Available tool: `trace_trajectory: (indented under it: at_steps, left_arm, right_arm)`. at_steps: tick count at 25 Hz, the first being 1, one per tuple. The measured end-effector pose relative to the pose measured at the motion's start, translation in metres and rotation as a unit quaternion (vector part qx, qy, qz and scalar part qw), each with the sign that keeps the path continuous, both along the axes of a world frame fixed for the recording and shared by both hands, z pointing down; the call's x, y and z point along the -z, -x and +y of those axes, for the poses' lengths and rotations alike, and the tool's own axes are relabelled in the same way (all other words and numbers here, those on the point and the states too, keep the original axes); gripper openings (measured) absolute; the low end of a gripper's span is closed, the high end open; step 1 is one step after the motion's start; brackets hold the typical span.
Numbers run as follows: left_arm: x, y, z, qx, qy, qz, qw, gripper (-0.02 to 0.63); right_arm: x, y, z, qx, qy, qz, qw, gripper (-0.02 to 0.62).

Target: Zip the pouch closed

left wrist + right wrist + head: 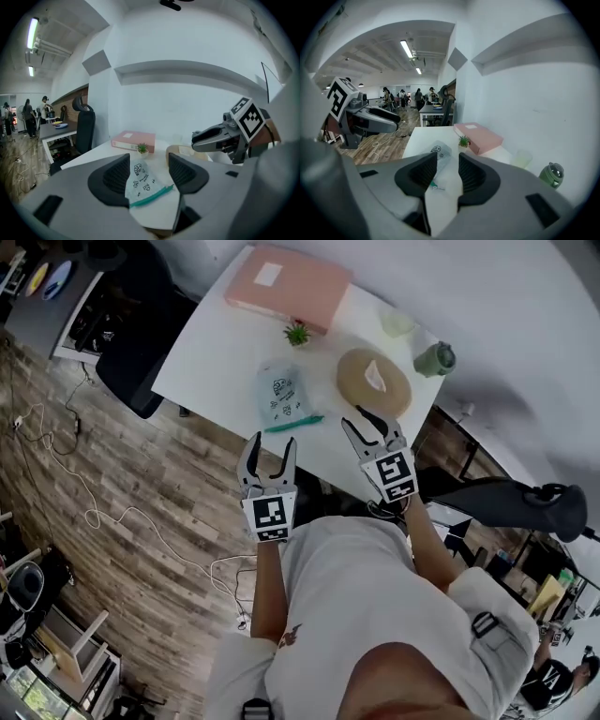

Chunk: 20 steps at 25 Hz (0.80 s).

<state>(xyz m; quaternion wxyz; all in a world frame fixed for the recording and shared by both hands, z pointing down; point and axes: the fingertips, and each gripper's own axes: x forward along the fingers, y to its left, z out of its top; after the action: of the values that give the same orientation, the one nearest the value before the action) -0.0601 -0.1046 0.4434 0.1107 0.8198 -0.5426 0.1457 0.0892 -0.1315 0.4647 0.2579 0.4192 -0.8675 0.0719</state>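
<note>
Plainly, neither tool has reached the pouch (284,395), which lies flat near the front edge of the white table (211,352) with its green zip strip (292,425) along the near end. From the head view, the left gripper (272,442) hangs just off the table edge over the wood floor, while the right gripper (362,426) sits at the edge beside a round tan disc (374,381).

The left gripper view adds that its jaws stand wide apart and hold nothing; the pouch shows through the gap, farther off on the tabletop. The right gripper view shows its jaws closer together yet still parted, nothing pressed between the pads.

Only the head view takes in both tools and the person's arms together. The right gripper view alone reveals people standing far back in the room, and gives a side look at the green jar (435,359), pink box (291,285) and small plant (298,333).
</note>
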Motion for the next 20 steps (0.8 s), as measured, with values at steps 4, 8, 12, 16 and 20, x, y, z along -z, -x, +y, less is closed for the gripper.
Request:
trace_trajectory:
  at_steps: [4,8,12,16,20]
  left_arm:
    - [-0.033,-0.006,-0.013,-0.030,0.037,0.009,0.9988,0.247]
    - [-0.063,-0.017,-0.020,-0.060,0.069,0.015,0.9957,0.235]
    - [-0.088,-0.034,-0.019,-0.092,0.099,0.020,0.9907,0.222]
    - [-0.110,-0.048,-0.018,-0.118,0.125,0.025,0.9847,0.206]
    - [-0.132,-0.061,-0.013,-0.139,0.152,0.030,0.9781,0.187]
  right_arm:
    - [-0.033,0.008,-0.006,0.013,0.036,0.032,0.999,0.125]
    - [-0.069,0.016,-0.008,0.041,0.068,0.066,0.995,0.108]
    - [-0.101,0.018,-0.006,0.061,0.102,0.080,0.990,0.080]
    - [-0.128,0.022,-0.007,0.104,0.122,0.127,0.979,0.081]
    - [-0.150,0.026,-0.003,0.151,0.142,0.164,0.965,0.080]
